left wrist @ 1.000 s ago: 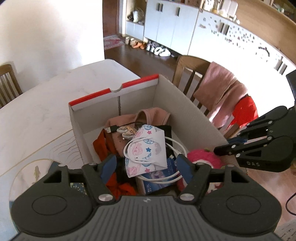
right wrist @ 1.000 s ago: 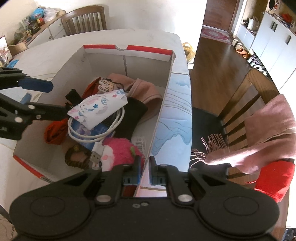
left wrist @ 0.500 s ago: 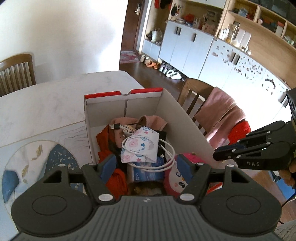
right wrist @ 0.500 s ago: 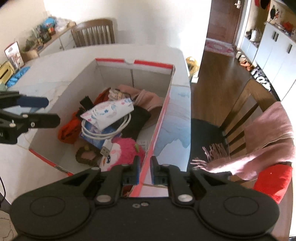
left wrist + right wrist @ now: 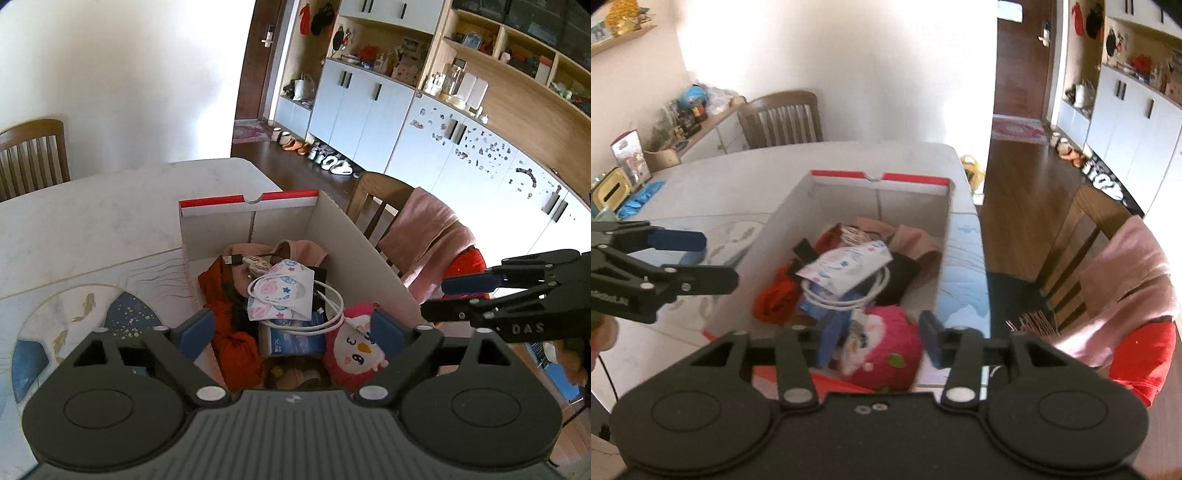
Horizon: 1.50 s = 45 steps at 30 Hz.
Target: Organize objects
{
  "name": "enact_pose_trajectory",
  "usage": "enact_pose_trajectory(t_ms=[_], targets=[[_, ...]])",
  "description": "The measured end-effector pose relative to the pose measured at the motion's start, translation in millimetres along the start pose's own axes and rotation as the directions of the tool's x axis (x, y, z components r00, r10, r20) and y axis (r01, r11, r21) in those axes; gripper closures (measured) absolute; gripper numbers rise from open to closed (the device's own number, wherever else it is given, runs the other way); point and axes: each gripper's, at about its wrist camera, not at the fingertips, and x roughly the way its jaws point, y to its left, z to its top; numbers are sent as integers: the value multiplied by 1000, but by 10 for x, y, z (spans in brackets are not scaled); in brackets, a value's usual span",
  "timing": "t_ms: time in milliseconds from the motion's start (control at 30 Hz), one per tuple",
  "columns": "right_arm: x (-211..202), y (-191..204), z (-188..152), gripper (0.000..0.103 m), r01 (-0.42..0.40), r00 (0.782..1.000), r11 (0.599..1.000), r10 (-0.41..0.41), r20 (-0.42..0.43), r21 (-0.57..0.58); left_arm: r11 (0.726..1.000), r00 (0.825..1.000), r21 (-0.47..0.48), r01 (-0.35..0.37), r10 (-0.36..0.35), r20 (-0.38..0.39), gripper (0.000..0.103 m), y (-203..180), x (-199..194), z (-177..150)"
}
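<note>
At the bottom of the left wrist view the left gripper point(image 5: 291, 328) has its jaws spreading wide, blue pads well apart, with nothing clamped between them; it hovers above the near end of the cardboard box point(image 5: 354, 240). In the right wrist view the right gripper point(image 5: 879, 338) is likewise opening, about half spread, its pads framing the pink plush toy point(image 5: 886, 343) below without pressing on it. That plush toy lies at the near end of the box, face up. Just beyond it, toward the middle of the frame, a coiled white cable point(image 5: 332, 306) rests on a blue packet point(image 5: 295, 338), and a patterned face mask point(image 5: 282, 293) lies on top of the coil. To the left of these sits crumpled orange-red cloth point(image 5: 229, 325); behind them, a pink garment point(image 5: 303, 249) fills the far end under the red-edged flap. The box stands on a pale table point(image 5: 92, 214), beside a printed mat point(image 5: 74, 317) at lower left. Farther off on the right a wooden chair point(image 5: 380, 195) carries a pink towel point(image 5: 428, 236).
</note>
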Motion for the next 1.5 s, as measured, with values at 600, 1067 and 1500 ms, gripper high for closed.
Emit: enact_pose_trajectory(t_ms=[600, 1067, 1500], targets=[[-304, 425, -268, 14, -3, 976, 998, -9, 218, 57, 997, 998, 58, 42, -45, 53, 0, 62, -378, -200], [-419, 614, -440, 13, 27, 965, 997, -47, 260, 78, 991, 995, 134, -10, -4, 102, 0, 10, -588, -369], [-433, 687, -513, 13, 52, 964, 994, -76, 255, 99, 996, 996, 92, -3, -5, 88, 0, 81, -579, -440]])
